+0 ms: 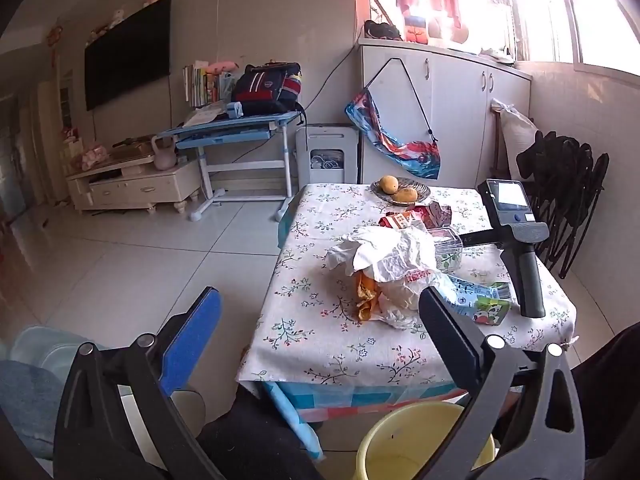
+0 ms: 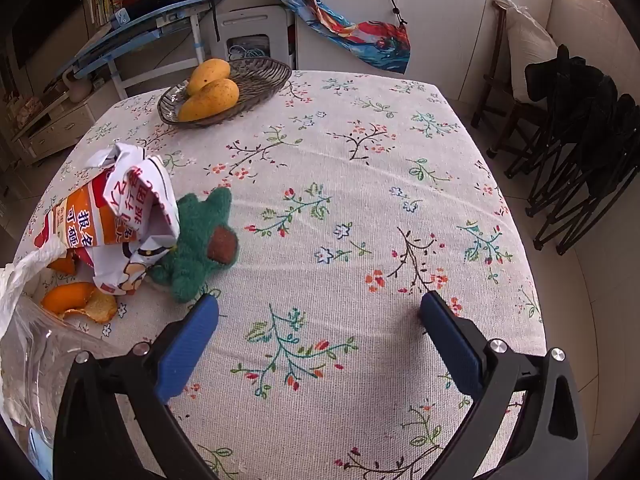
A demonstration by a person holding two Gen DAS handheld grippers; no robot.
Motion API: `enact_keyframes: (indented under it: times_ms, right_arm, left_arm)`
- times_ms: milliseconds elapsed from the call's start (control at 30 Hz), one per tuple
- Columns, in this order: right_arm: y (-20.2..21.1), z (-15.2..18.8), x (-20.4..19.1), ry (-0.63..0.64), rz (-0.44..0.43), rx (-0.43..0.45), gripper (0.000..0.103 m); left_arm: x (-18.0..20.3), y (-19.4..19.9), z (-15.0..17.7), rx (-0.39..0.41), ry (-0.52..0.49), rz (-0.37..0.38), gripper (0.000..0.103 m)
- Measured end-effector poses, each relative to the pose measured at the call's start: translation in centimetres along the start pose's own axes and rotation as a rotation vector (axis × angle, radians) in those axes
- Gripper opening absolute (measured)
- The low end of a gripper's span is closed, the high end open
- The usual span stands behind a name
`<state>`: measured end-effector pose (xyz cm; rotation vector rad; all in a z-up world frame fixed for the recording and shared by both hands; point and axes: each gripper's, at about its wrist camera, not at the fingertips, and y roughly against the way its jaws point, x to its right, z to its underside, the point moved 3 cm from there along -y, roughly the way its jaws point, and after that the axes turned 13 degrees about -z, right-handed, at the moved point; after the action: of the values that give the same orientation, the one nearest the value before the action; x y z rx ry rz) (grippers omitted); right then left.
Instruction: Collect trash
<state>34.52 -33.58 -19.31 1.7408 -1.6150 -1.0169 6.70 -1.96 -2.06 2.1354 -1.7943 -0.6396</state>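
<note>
Both grippers, left [image 1: 320, 312] and right [image 2: 319, 314], have jaws wide apart, empty; crumpled wrappers [image 1: 384, 256] lie on the desk [image 2: 360, 200].

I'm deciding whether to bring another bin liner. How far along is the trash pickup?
Barely begun, it seems. Done: nothing visibly; the yellow bucket by the table looks empty. In hand: nothing; the left gripper and right gripper are both open and empty. Left: crumpled white paper, orange peel, printed wrapper and juice carton.
</note>
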Motion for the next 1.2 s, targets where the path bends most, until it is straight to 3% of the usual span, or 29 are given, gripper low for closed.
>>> enact_keyframes:
  times_ms: [733,1200]
  right_arm:
    - [0.0,0.0,0.0,0.0,0.0,-0.001,0.096]
    - [0.0,0.0,-0.1,0.0,-0.001,-0.001,0.096]
  left_arm:
    - [3.1,-6.6,-0.8,-0.05,-0.022,-0.004,0.096]
    - [4.1,-8.1,0.1,-0.089,-0.026,0.003,0.096]
